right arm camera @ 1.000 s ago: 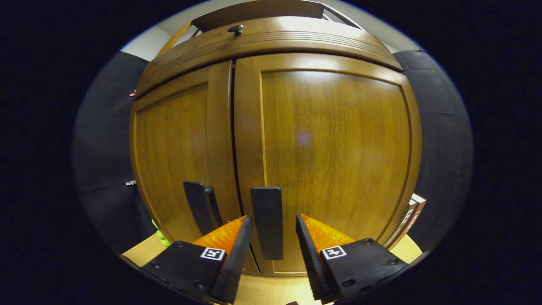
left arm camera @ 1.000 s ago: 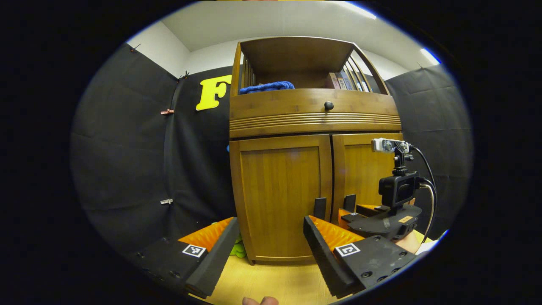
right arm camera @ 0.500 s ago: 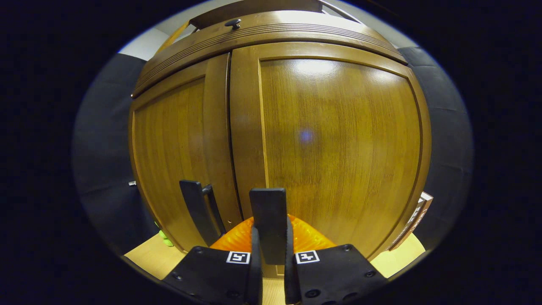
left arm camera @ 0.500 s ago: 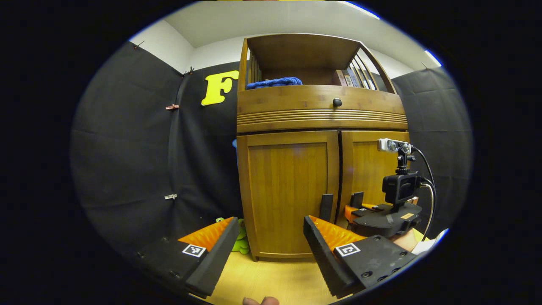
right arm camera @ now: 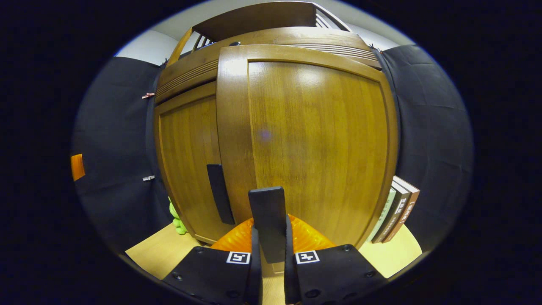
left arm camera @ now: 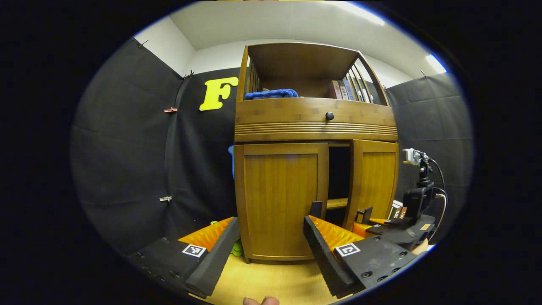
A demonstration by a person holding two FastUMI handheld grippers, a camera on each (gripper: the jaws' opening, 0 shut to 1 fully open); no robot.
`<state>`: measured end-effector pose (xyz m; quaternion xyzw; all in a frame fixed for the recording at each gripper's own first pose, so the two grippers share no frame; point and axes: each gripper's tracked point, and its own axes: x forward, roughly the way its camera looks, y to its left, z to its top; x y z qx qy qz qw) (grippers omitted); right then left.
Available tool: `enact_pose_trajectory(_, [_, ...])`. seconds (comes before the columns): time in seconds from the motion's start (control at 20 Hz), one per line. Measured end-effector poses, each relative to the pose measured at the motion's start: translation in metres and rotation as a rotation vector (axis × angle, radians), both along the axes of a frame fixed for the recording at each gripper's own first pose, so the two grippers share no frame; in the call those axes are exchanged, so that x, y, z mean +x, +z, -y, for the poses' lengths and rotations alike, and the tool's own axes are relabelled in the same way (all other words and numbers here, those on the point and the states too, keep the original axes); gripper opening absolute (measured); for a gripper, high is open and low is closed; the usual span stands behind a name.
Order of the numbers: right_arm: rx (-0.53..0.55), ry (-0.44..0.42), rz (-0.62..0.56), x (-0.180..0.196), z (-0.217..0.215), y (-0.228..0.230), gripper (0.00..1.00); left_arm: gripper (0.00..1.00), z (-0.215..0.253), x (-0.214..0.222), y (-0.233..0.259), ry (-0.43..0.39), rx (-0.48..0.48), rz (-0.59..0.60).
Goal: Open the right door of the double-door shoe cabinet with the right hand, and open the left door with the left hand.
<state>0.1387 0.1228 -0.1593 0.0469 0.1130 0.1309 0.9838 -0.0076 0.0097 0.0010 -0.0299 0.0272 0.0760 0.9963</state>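
Observation:
The wooden shoe cabinet (left arm camera: 315,123) stands ahead in the left gripper view. Its left door (left arm camera: 279,199) is closed, with a dark bar handle (left arm camera: 316,209) at its inner edge. The right door (left arm camera: 374,182) stands ajar, with a dark gap (left arm camera: 338,178) beside it. My left gripper (left arm camera: 269,222) is open in front of the left door, well short of it. In the right gripper view my right gripper (right arm camera: 269,231) is shut on the right door's handle (right arm camera: 266,212). The right door (right arm camera: 313,140) swings outward past the left door (right arm camera: 188,161) and its handle (right arm camera: 219,192).
A blue cloth (left arm camera: 270,94) and books (left arm camera: 345,89) sit on the top shelf above a drawer knob (left arm camera: 329,115). More books (right arm camera: 396,212) lean at the cabinet's right side. A green toy (left arm camera: 237,248) lies at its left foot on the wooden surface (left arm camera: 271,281).
My right gripper shut on the right door's handle and pulled the door out, so a gap has opened. My left gripper stays open and has hardly moved.

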Motion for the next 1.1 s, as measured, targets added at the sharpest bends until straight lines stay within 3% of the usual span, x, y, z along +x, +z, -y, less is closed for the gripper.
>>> enact_pose_trajectory(0.65, [-0.021,-0.119,-0.01,-0.08,0.1,0.01,0.23,0.94,0.063,0.014,0.008,-0.134,-0.006,0.02])
enact_pose_trajectory(1.1, [-0.011,-0.168,-0.01,-0.097,0.191,0.027,0.22,0.94,0.11,0.032,0.014,-0.219,-0.011,0.033])
